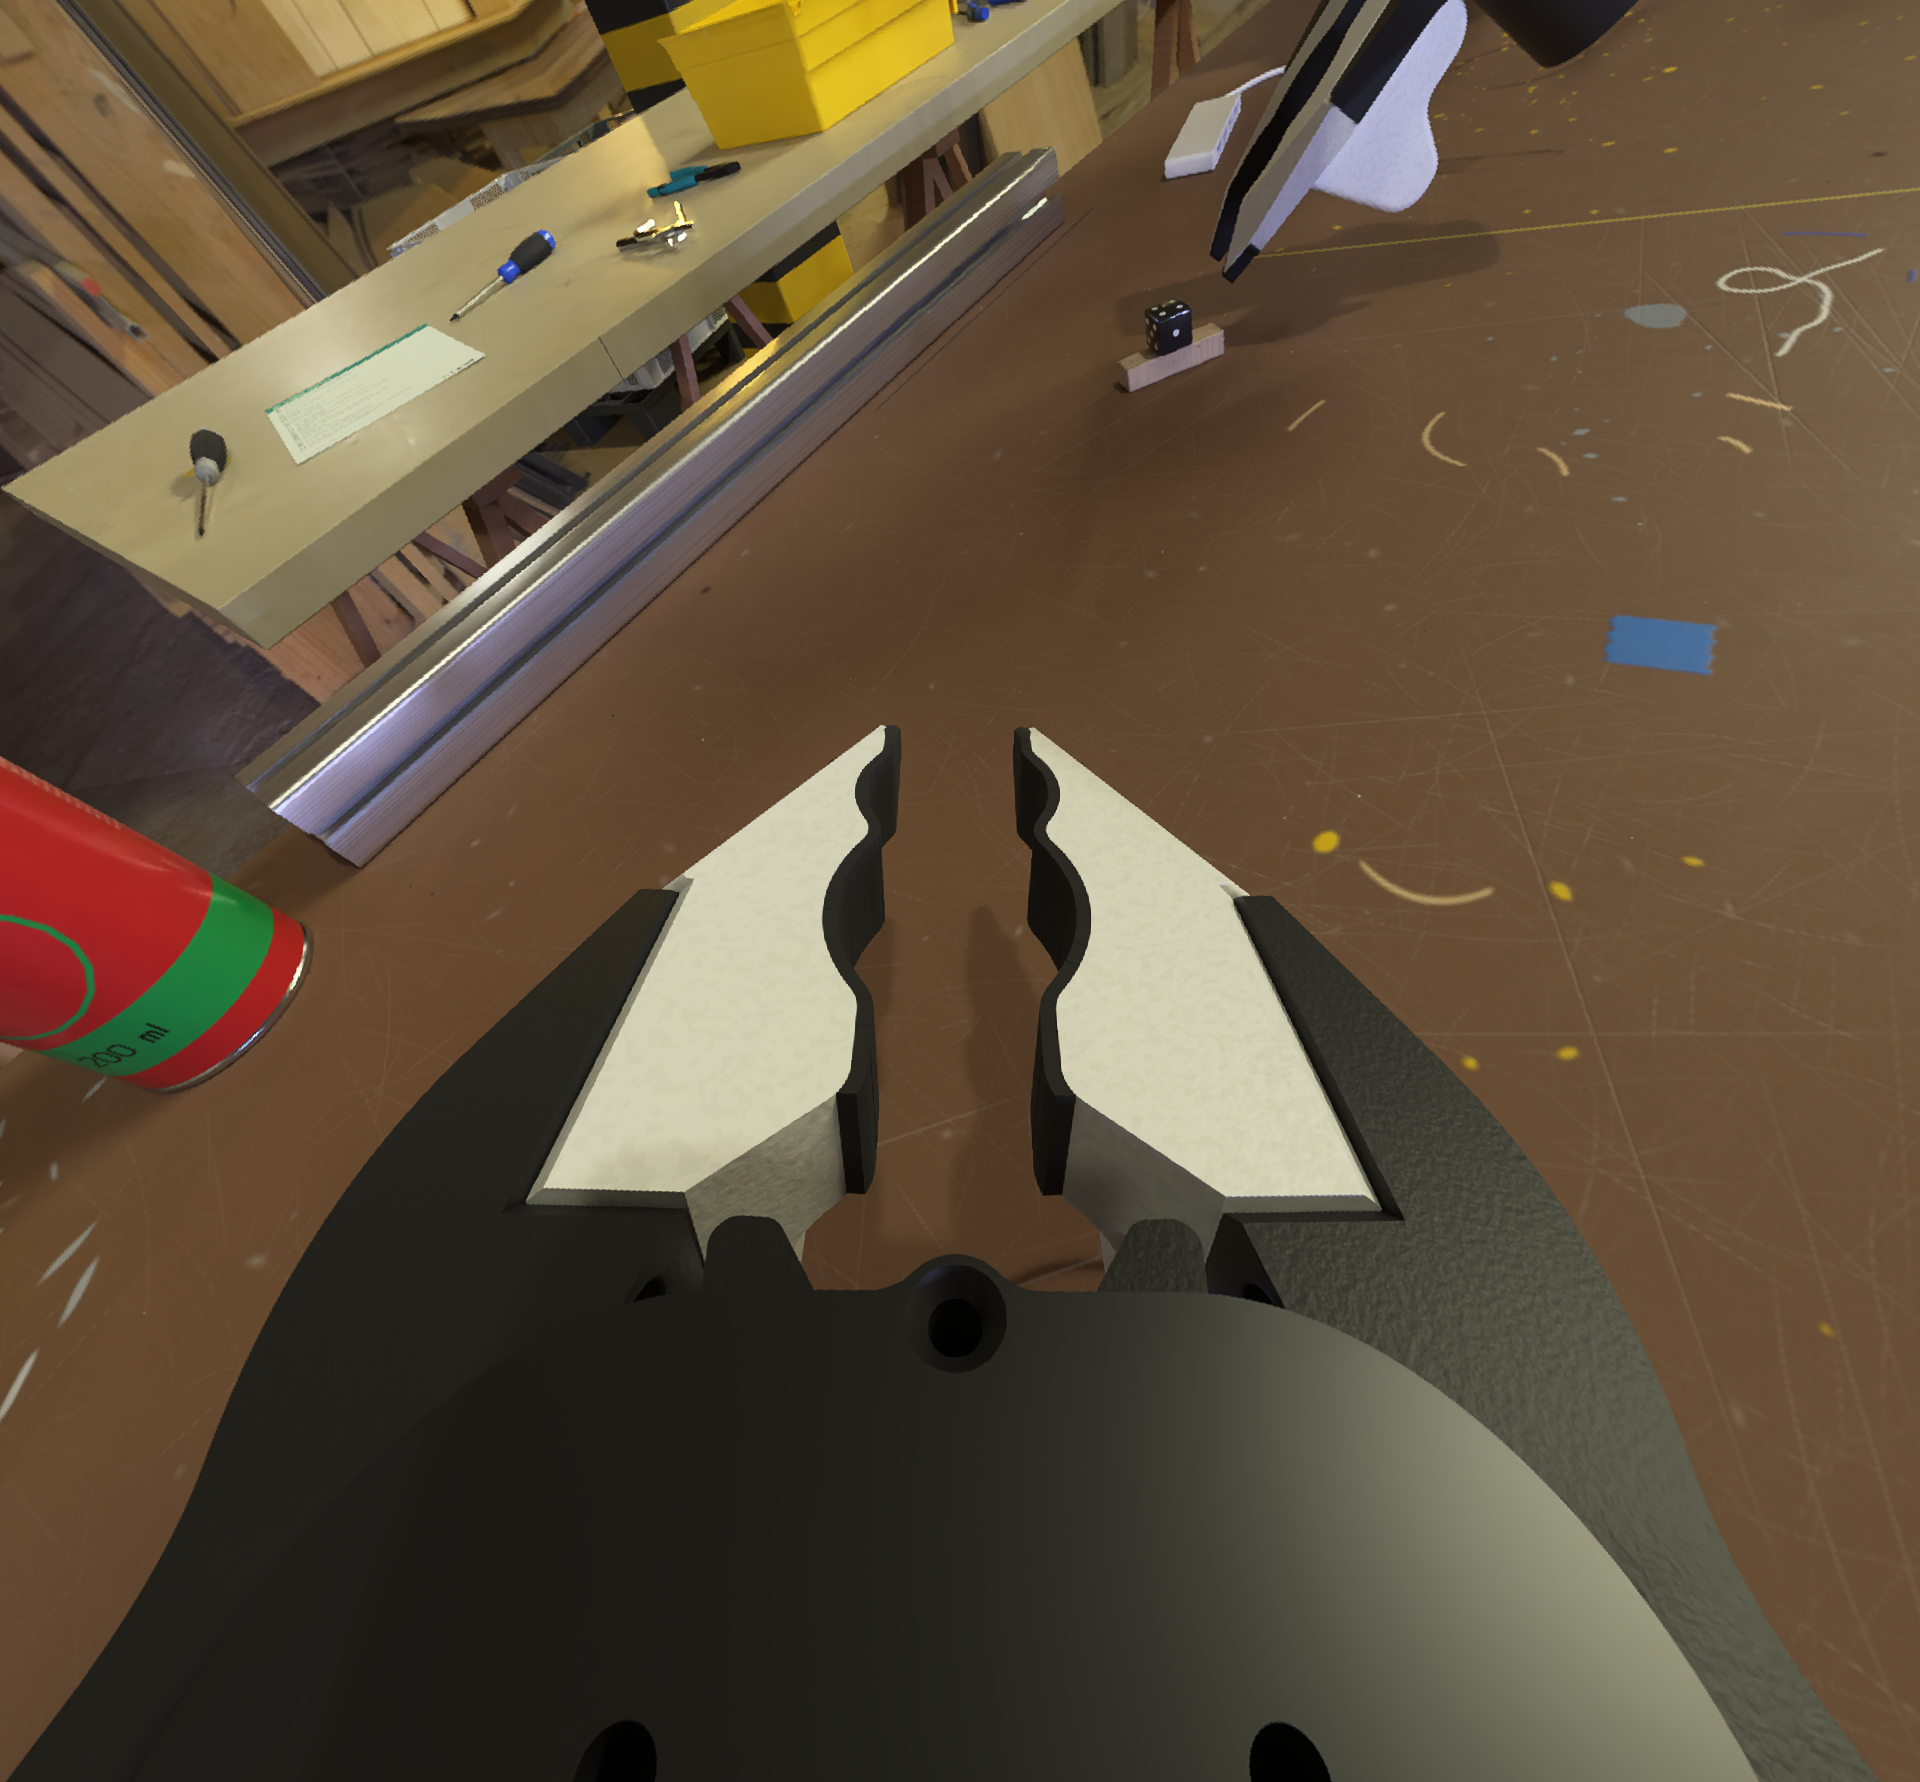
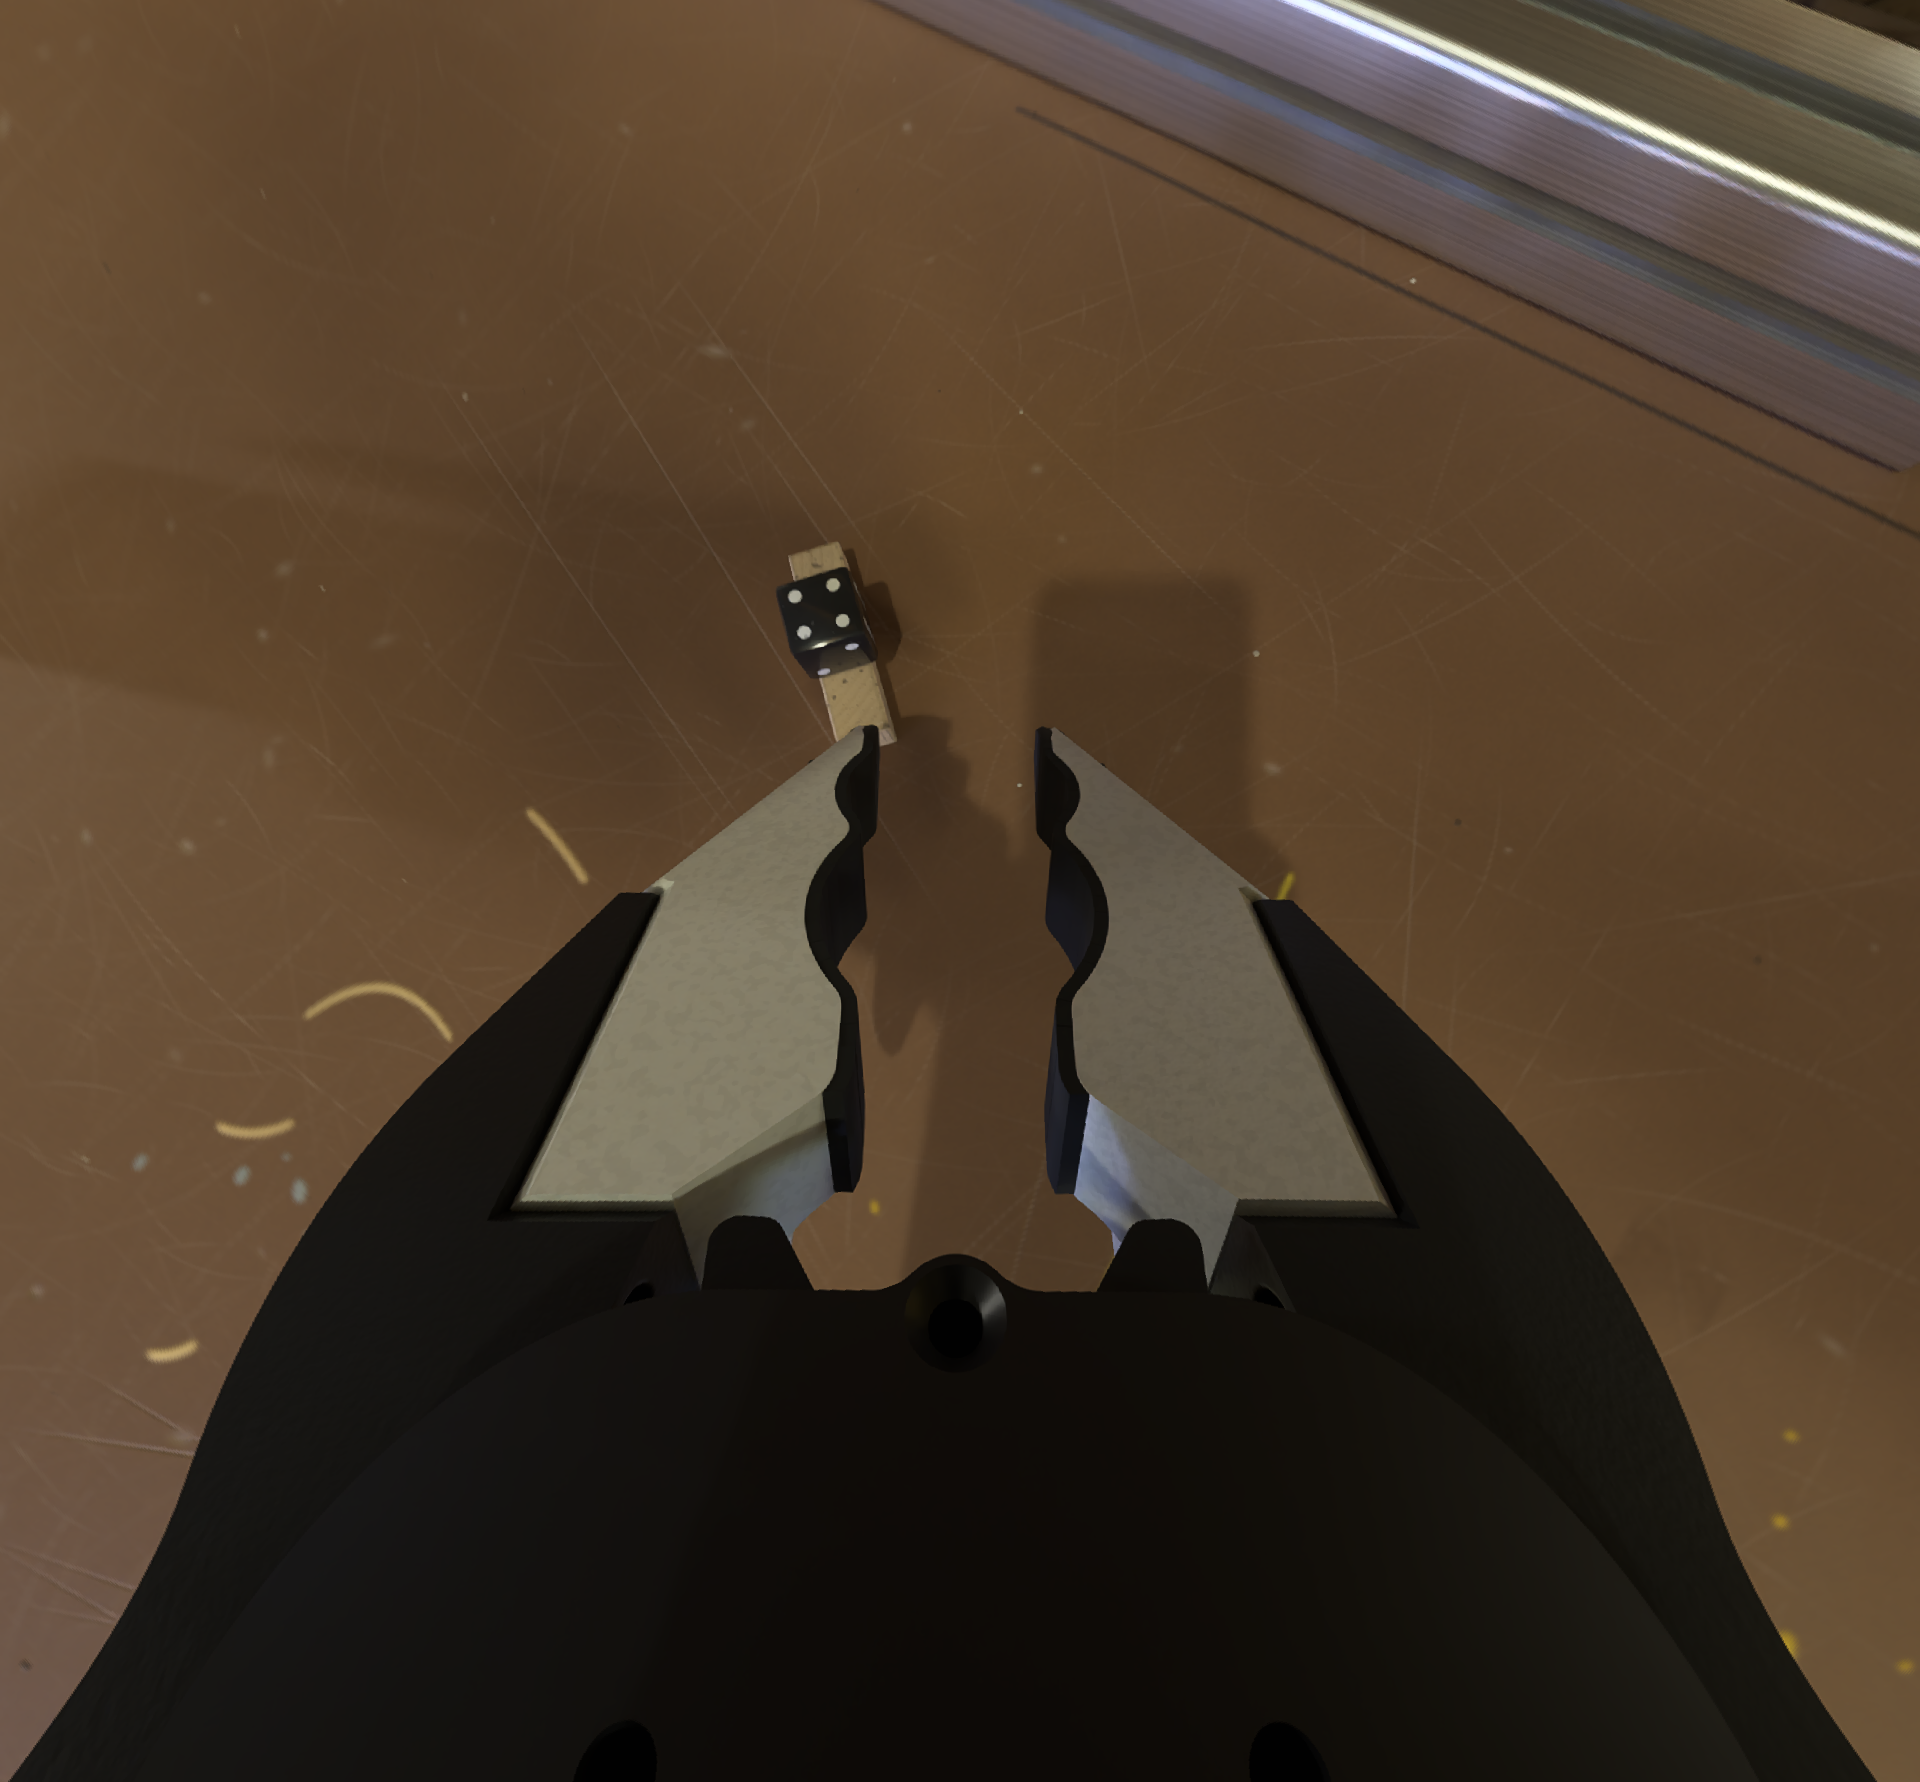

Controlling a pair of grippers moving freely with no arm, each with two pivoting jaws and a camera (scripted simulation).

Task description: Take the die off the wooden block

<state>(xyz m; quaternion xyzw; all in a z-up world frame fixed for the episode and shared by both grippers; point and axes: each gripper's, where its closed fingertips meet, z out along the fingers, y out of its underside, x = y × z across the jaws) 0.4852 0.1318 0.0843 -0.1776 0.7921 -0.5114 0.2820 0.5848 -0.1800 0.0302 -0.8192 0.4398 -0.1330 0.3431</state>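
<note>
The die [image 2: 821, 629] is black with white pips and sits on top of the wooden block [image 2: 858, 699], a small pale strip lying flat on the brown bench [image 2: 416, 382]. The die covers one end of the block and leaves the rest of its top bare.

My right gripper [image 2: 956, 740] hangs above the bench, looking down on the block. Its fingers [image 2: 727, 953] stand a moderate gap apart with nothing between them, and the die lies just beyond the tip of one finger, off to the side of the gap, not inside it. In the left wrist view this gripper [image 1: 1236, 262] slants down with its tips near the die [image 1: 1168, 326] but clear of it and of the block [image 1: 1172, 363].

My left gripper [image 1: 957, 740] is well away from the block, low over the bench, with its fingers [image 1: 758, 953] also parted and empty.

A long metal rail [image 1: 665, 569] runs along the bench edge beyond the block. A red and green can [image 1: 125, 953] lies far from the block, near my left gripper. A patch of blue tape [image 1: 1660, 643] is stuck to the bench between my left gripper and the block. A white box [image 1: 1200, 137] rests behind the block.
</note>
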